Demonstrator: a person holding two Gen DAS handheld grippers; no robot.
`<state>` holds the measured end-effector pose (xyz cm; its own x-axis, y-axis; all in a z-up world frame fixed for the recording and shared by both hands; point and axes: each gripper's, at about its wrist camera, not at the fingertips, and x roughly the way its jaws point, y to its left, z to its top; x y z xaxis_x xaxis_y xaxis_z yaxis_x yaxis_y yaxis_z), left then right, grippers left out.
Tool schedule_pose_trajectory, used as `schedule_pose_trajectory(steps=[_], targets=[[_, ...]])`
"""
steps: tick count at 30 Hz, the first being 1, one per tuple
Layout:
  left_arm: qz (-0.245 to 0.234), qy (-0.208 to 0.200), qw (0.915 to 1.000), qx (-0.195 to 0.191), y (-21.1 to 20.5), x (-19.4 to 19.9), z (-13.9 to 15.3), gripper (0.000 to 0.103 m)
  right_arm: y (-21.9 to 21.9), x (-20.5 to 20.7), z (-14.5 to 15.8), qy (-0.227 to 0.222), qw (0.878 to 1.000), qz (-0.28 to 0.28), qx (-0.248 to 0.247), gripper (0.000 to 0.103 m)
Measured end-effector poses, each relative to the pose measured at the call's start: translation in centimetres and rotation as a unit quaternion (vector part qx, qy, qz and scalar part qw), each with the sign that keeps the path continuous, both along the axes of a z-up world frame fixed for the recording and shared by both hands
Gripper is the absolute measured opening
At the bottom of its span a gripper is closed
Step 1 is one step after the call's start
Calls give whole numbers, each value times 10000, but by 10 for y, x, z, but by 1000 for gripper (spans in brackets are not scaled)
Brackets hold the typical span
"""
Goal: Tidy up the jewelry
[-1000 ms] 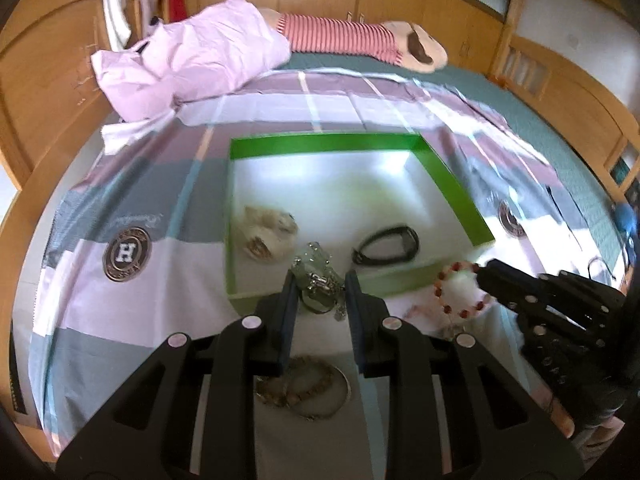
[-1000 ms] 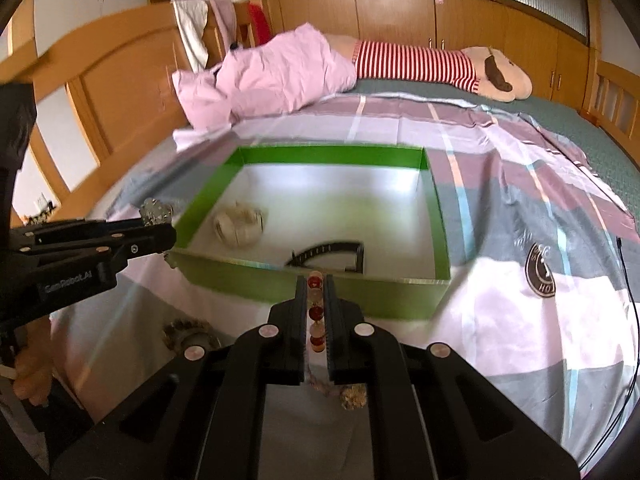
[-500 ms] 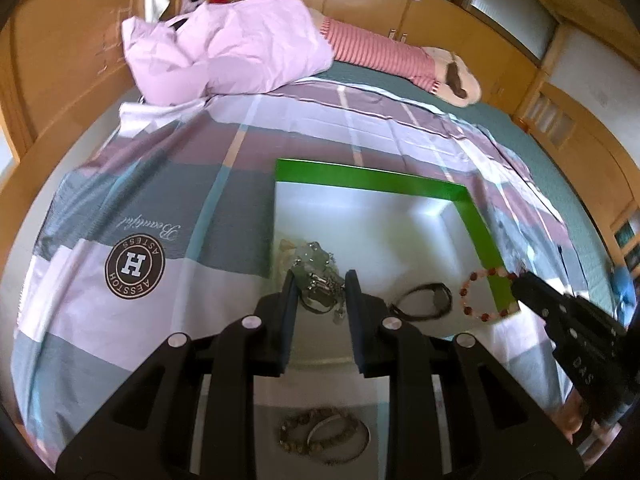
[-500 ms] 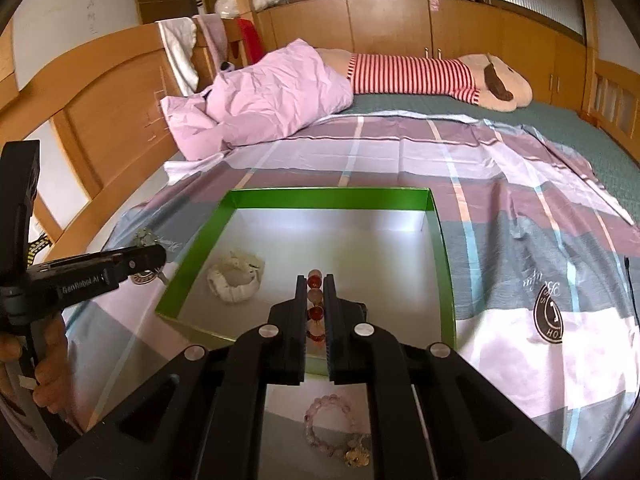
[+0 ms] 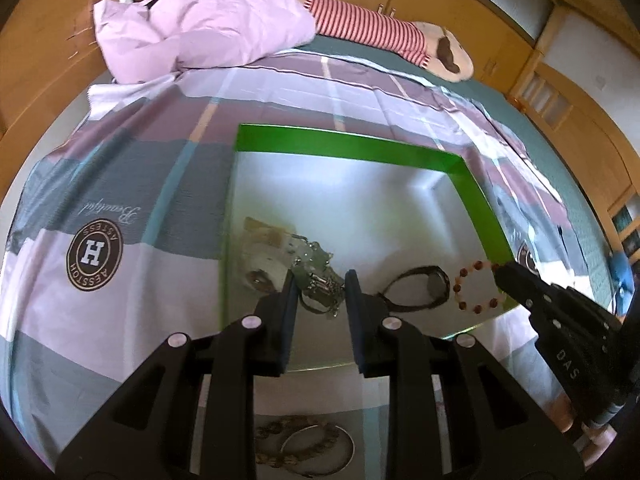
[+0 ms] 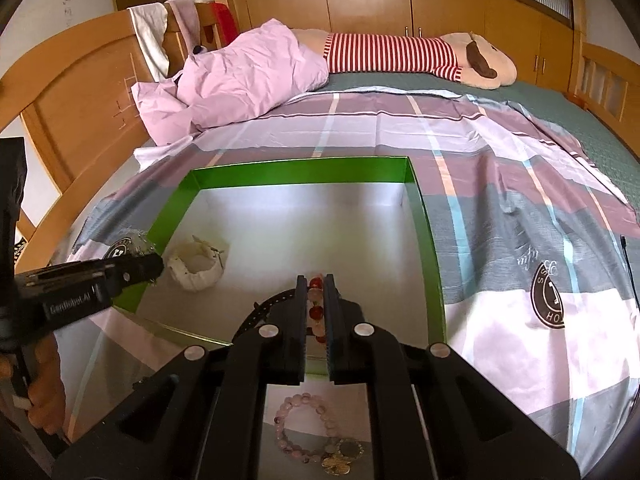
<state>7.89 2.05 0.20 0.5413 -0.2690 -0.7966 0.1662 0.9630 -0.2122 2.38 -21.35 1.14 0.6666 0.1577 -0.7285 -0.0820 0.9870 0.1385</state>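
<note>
A green-walled tray (image 5: 344, 144) (image 6: 304, 172) with a silvery floor lies on the bed. My left gripper (image 5: 320, 284) is shut on a silver metal bracelet (image 5: 318, 280) and holds it over the tray's near left part, above a white bracelet (image 5: 264, 254) (image 6: 198, 266). My right gripper (image 6: 316, 300) is shut on a red and pink bead bracelet (image 6: 315, 312) (image 5: 476, 286) over the tray's near right part. A black cord bracelet (image 5: 420, 290) (image 6: 264, 312) lies on the tray floor between the two grippers.
On the bedsheet in front of the tray lie brown bead bracelets with a bangle (image 5: 304, 448), a pink bead bracelet (image 6: 304, 428) and gold charms (image 6: 340, 458). A pink pillow (image 6: 248, 76) and a striped plush toy (image 6: 408, 56) lie far back. A wooden headboard (image 6: 80, 112) stands at left.
Both grippers have moved forward from in front of the tray to over its near part, each still carrying its bracelet.
</note>
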Motion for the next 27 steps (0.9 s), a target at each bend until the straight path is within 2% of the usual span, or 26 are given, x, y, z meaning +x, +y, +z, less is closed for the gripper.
schedule_pose_trajectory(steps=[12, 15, 18, 20, 27], targets=[[-138, 185, 9996, 155, -18, -3, -14, 24, 1, 2, -4, 33, 10000, -3, -53, 8], [-206, 310, 9993, -74, -17, -1, -16, 24, 1, 3, -4, 25, 10000, -18, -36, 8], [-220, 579, 9959, -660, -6, 3, -18, 24, -1, 3, -1, -22, 10000, -55, 0, 8], [-191, 663, 9940, -854, -2, 5, -19, 24, -3, 3, 1, -37, 10000, -68, 25, 8], [-161, 822, 9926, -877, -4, 8, -26, 26, -2, 6, -5, 118, 9999, -81, -59, 10]])
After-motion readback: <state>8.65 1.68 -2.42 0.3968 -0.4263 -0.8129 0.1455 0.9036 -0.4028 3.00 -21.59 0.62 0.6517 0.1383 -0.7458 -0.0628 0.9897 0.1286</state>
